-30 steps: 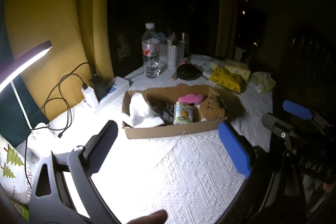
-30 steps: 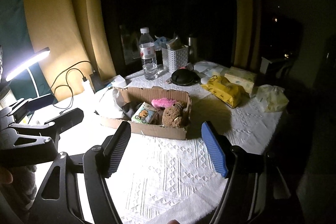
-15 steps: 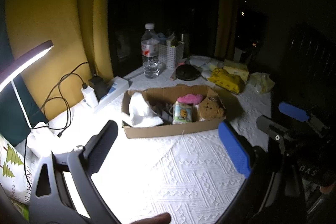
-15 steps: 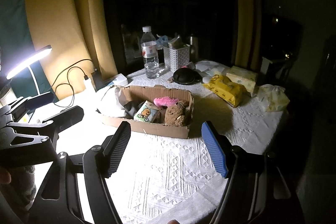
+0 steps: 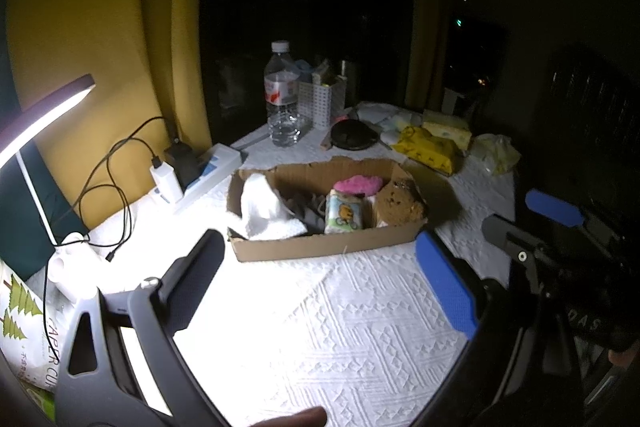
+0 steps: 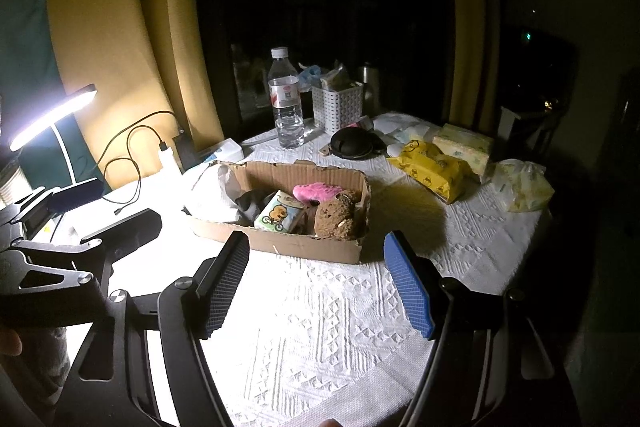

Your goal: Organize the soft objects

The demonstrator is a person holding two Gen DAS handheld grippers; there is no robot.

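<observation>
- The cardboard box (image 6: 280, 239) sat mid-table on the white tablecloth (image 6: 320, 339), already holding the brown plush (image 6: 336, 219), pink cloth (image 6: 316, 191), white towel (image 5: 268, 211) and printed tissue pack (image 6: 280, 217).
- Your left gripper (image 5: 320, 275) and right gripper (image 6: 316, 283) both hung spread and empty, well short of the box.
- The yellow pack (image 6: 432, 167) lay in shadow; you could have misjudged it there.
- Reaching past the box risked nudging the water bottle (image 6: 285, 99).
- The light box could have slid if a finger caught its torn wall.

White-clothed table (image 6: 320, 339) carries cardboard box (image 6: 280, 243), water bottle (image 6: 285, 103), tissue packs (image 6: 436, 167).
</observation>
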